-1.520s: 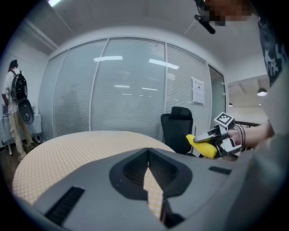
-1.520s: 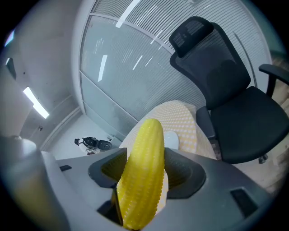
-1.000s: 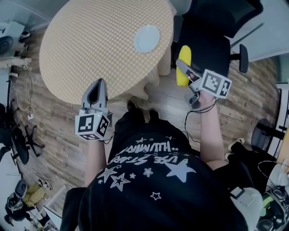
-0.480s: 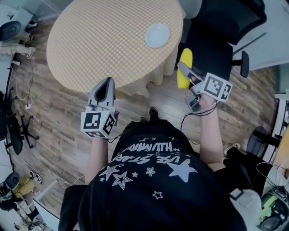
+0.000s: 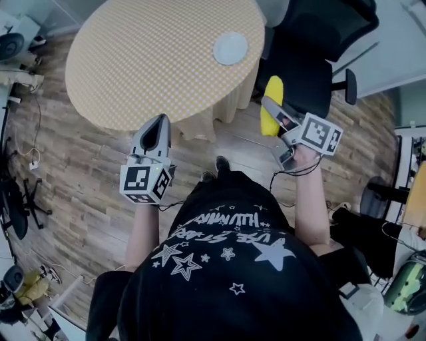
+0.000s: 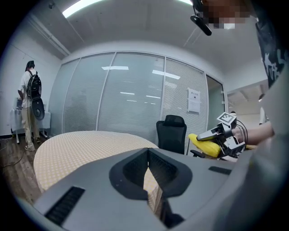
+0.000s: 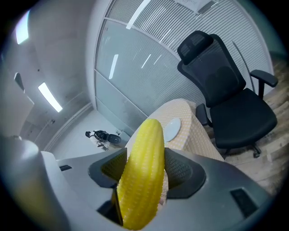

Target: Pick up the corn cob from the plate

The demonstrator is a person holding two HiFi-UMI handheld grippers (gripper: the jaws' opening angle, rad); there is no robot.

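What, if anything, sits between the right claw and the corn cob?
Nothing visible. The right gripper has its jaws shut directly on the corn cob, holding it in the air clear of the table. The plate on the table lies bare.

Office, meeting-room sort. Full-height glass partition walls (image 6: 131,103) with slatted blinds. Printed notice (image 6: 194,100) stuck on glass, text too small to read. Black swivel chair (image 7: 226,90) with headrest and armrests, standing beside round table (image 5: 153,60) under yellow checked cloth. Wood-plank floor (image 5: 80,166). Long strip lights (image 6: 86,5) in plain grey ceiling. Black star-shaped base (image 5: 30,200), seemingly of another chair, at room's edge. Person with backpack (image 6: 29,106) standing near far wall. No domestic furniture, no kitchen fittings, no workshop tools.
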